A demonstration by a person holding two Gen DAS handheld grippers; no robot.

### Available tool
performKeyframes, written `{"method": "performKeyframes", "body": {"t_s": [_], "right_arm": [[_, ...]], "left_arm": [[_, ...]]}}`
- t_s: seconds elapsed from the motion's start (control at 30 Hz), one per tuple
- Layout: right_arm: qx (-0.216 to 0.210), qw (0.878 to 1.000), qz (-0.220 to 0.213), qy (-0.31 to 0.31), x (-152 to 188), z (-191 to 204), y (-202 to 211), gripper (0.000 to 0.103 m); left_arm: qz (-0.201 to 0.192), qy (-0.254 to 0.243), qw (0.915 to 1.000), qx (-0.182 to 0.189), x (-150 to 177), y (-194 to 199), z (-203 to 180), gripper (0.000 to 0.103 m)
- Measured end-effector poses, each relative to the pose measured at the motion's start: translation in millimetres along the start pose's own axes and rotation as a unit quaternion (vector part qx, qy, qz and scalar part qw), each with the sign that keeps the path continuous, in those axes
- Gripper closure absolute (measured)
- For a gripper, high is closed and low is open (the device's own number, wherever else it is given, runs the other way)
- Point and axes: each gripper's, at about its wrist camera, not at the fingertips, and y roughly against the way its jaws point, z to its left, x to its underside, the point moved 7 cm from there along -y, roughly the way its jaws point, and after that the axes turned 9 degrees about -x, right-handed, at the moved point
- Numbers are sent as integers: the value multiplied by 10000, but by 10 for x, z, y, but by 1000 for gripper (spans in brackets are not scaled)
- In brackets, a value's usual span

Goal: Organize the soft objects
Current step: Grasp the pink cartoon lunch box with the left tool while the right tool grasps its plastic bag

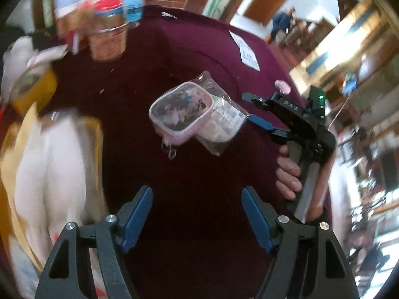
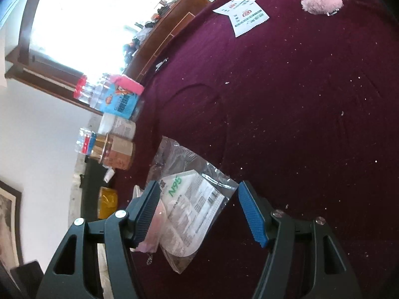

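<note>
A clear pouch with pink trim [image 1: 182,111] lies on the maroon tablecloth [image 1: 199,57]. A bagged N95 mask packet [image 1: 222,122] leans against its right side. My right gripper [image 1: 247,107] comes in from the right, and its blue pads straddle the packet's edge. In the right wrist view the mask packet [image 2: 194,206] lies between the spread fingers of the right gripper [image 2: 199,186], and the pads do not press on it. Part of the pink-trimmed pouch [image 2: 154,226] is hidden behind the left finger. My left gripper [image 1: 197,214] hovers open above bare cloth, nearer than the pouch.
A pink fluffy ball [image 2: 321,1] and a white printed sachet [image 2: 243,16] lie farther across the cloth. Jars and snack tubs [image 1: 107,35] crowd the far left edge. A yellow bag with white soft items [image 1: 49,162] sits at the left. A hand [image 1: 289,174] grips the right tool's handle.
</note>
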Motion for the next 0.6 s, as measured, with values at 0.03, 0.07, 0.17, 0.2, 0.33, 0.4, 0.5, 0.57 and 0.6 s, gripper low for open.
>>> {"method": "performKeyframes", "body": {"t_s": [0.03,0.07,0.17,0.2,0.33,0.4,0.5,0.57,0.6], "right_arm": [[-19,10000,-3,-24,-2,-2,2,37],[-13,10000,2,-1,1,7,4,37],[-26,10000,-11,34,1,15,1,54],[-168,9998,85,-30,25,18,-34,57],[-471,9980,367,-209,66,22,-134,59],[-620,9968,430,-269,81,49,-155,61],[-589,9967,494,-272,117,63,-187,70],[-560,9965,552,-284,136,58,-211,72],[-562,9964,564,-307,141,54,-221,72]], "left_arm": [[10,-55,9999,-90,-63,-33,-14,26],[59,-100,9998,-168,-180,-95,-37,26],[194,-107,9996,-161,-404,-265,-63,26],[231,-86,9996,-154,-463,-311,-62,26],[182,-133,9987,-450,-718,-537,13,26],[220,-45,9983,-534,-811,-687,76,26],[366,30,9975,-610,-915,-899,179,26],[481,191,9969,-599,-938,-1009,249,26],[538,239,9971,-492,-936,-1035,246,26]]}}
